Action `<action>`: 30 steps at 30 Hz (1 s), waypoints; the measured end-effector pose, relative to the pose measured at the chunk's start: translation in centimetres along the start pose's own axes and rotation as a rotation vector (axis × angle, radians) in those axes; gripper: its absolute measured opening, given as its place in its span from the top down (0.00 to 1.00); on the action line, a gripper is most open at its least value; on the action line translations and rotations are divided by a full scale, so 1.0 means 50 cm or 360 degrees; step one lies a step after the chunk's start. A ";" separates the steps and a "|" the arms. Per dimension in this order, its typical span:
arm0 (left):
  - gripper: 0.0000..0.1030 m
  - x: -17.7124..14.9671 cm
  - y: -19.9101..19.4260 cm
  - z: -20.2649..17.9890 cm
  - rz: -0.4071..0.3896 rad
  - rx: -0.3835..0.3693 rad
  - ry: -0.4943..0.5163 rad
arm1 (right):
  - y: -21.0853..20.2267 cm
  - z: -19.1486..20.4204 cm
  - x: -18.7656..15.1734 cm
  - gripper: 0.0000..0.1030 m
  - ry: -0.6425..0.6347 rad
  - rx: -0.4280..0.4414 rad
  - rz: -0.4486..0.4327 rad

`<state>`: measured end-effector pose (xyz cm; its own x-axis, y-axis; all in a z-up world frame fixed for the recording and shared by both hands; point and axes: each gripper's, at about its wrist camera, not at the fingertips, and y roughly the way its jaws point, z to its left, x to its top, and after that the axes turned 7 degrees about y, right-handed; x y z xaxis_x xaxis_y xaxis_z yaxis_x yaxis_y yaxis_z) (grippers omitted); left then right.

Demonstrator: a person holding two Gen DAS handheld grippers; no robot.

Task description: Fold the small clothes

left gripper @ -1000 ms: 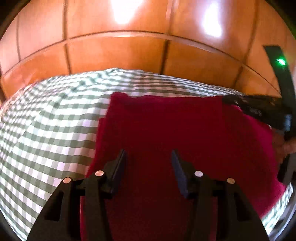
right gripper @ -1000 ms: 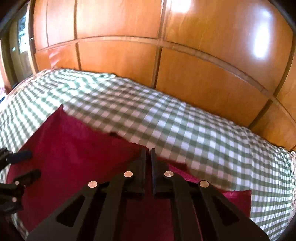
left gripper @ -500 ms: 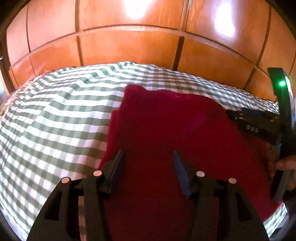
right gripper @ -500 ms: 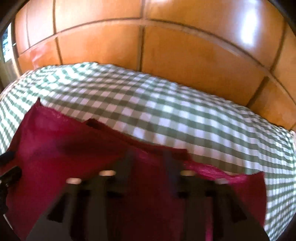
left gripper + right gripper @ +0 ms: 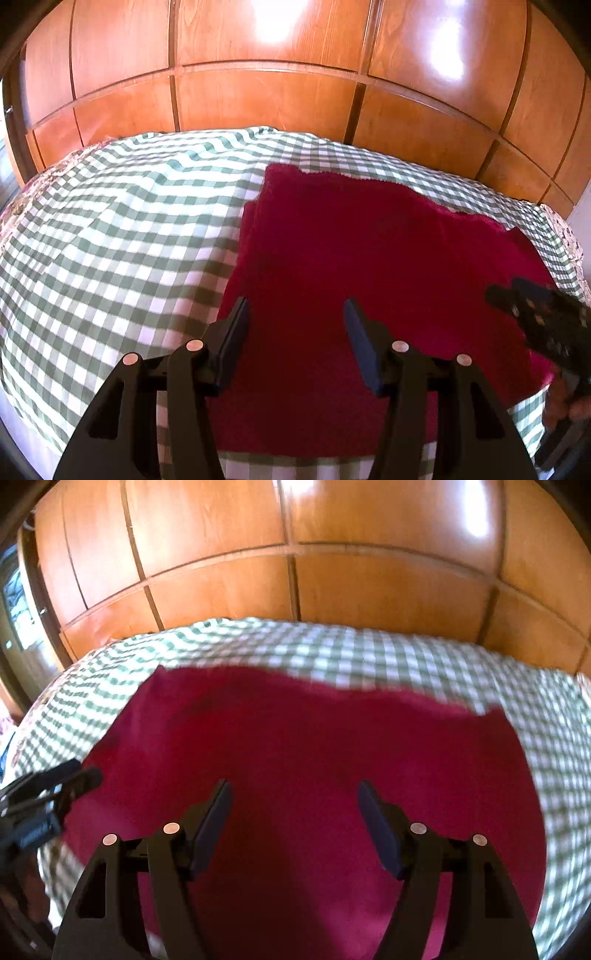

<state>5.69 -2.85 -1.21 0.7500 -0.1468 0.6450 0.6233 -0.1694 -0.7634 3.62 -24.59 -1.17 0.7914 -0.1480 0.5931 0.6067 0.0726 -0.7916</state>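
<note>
While I look through the left wrist view, my left tongs (image 5: 295,314) stand part-way apart with nothing between the pads, hovering over the near left part of the crimson knitted garment (image 5: 369,258). It lies flat on the green-and-white checked bedcover (image 5: 110,240), its left edge doubled over on itself and its far edge slightly ragged. Behind the bed runs a glossy wooden wardrobe (image 5: 258,103). At the right edge of this view I see the other tool and a bit of the hand that carries it, blurred.

Through the right wrist view, which is smeared by motion, my right tongs (image 5: 293,794) are opening, pads clear of the cloth and nothing caught between them. The same garment fills the middle of the frame, a small corner standing out at its far right. My left tool shows dark at the left margin.

I judge the fabric soft, light and limp, with a nap that should grip rather than slip. It will sag and drag if lifted from one point, so I would pinch two corners of one edge together.
</note>
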 end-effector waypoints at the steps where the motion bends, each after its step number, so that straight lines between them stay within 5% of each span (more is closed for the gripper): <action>1: 0.48 -0.005 0.003 0.001 0.0011 -0.0002 0.0002 | -0.004 -0.008 -0.011 0.32 0.0019 -0.0004 0.0014; 3: 0.48 -0.017 0.016 0.005 0.0053 -0.0009 0.0007 | -0.014 -0.033 -0.043 0.24 0.0055 -0.0032 0.0032; 12: 0.48 -0.033 -0.015 0.017 -0.0011 -0.0044 -0.0036 | -0.074 -0.108 -0.060 0.24 0.0276 0.0014 -0.0017; 20: 0.48 -0.047 -0.043 0.039 -0.0042 -0.0082 -0.0095 | -0.172 -0.296 -0.093 0.24 0.0725 -0.0128 -0.0171; 30: 0.46 -0.052 -0.051 -0.033 -0.0019 -0.0141 0.0081 | -0.124 -0.345 -0.147 0.24 0.0935 0.0020 -0.0046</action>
<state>1.76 -3.63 -0.88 0.7288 -0.1934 0.6568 0.6086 -0.2567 -0.7508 -7.21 -40.97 -3.14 0.6029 -0.6717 0.4304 0.6310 0.0713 -0.7725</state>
